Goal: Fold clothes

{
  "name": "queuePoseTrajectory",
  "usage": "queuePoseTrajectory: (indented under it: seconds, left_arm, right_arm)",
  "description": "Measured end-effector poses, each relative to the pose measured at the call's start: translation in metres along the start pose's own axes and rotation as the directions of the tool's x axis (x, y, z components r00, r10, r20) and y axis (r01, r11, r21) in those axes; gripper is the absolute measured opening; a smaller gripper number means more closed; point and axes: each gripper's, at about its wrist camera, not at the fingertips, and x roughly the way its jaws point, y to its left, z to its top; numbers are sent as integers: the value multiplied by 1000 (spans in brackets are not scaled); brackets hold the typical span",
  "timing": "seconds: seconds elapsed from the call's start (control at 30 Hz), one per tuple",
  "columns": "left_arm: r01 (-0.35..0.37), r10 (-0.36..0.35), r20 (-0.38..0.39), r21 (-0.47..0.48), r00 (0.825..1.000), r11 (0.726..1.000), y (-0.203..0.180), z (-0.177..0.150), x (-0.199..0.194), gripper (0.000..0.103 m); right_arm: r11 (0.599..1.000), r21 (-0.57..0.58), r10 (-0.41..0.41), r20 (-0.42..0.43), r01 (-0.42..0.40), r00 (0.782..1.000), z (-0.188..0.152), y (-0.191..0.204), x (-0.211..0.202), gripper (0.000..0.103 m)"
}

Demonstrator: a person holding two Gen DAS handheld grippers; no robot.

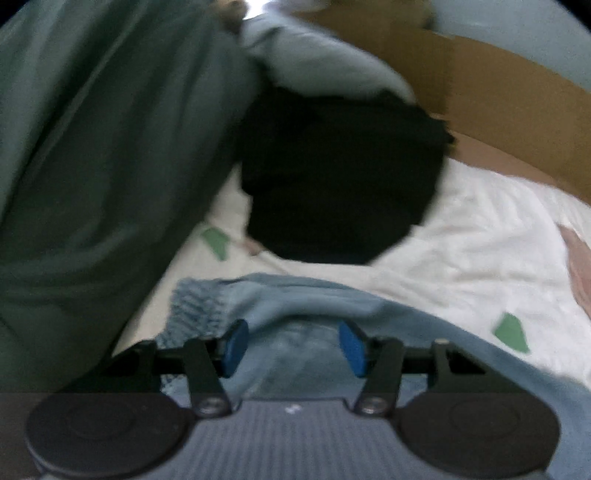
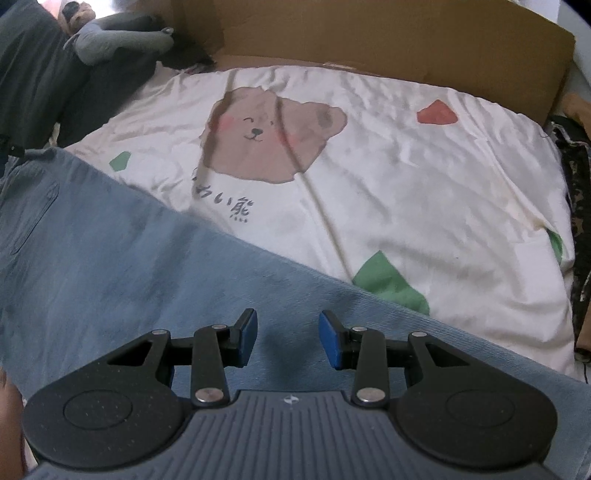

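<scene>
cream bedding [image 2: 424, 192] printed with a bear and coloured patches covers the bed, with a cardboard box [image 2: 369, 33] standing behind it and a heap of dark clothes [image 1: 340, 177] piled at the far left. the blue trousers [image 2: 122, 258] lie across the near side of the bed, their gathered waistband [image 1: 195, 310] just left of the left hand-held gripper [image 1: 291, 347], whose jaws stand apart with cloth bulging between them but the pads not pressing it. the right hand-held gripper [image 2: 288, 339] hangs over the trouser leg with jaws likewise spread, holding nothing. the step seems to be taking hold for a fold; it would go best if each side bites a clean edge through all layers, waistband on the left and leg on the right, then keeps the cloth taut and level so no crease gets trapped. the left view is blurred, so contact there is unsure.
</scene>
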Motion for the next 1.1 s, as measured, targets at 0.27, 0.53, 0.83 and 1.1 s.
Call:
queuePoseTrajectory:
  seconds: [0.27,0.53,0.83,1.1]
  left_arm:
    - [-14,7,-28,-237,1000,971,41,-1,56,27]
    - [-28,18,-45,-228,999,973,38,6,81,22]
    - [-120,82,-192,-200,978,972,23,35,113,19]
    - [-112,73,-197,-194,978,975,22,40,101,18]
  right_arm:
    - [1000,-30,-2,-31,1,1000,-1,6,7,44]
    - [1000,-17,-10,-42,9,999,-2,6,19,44]
    - [999,-9,-45,-49,45,998,6,4,38,46]
    - [998,-19,-66,-33,65,997,12,7,47,47]
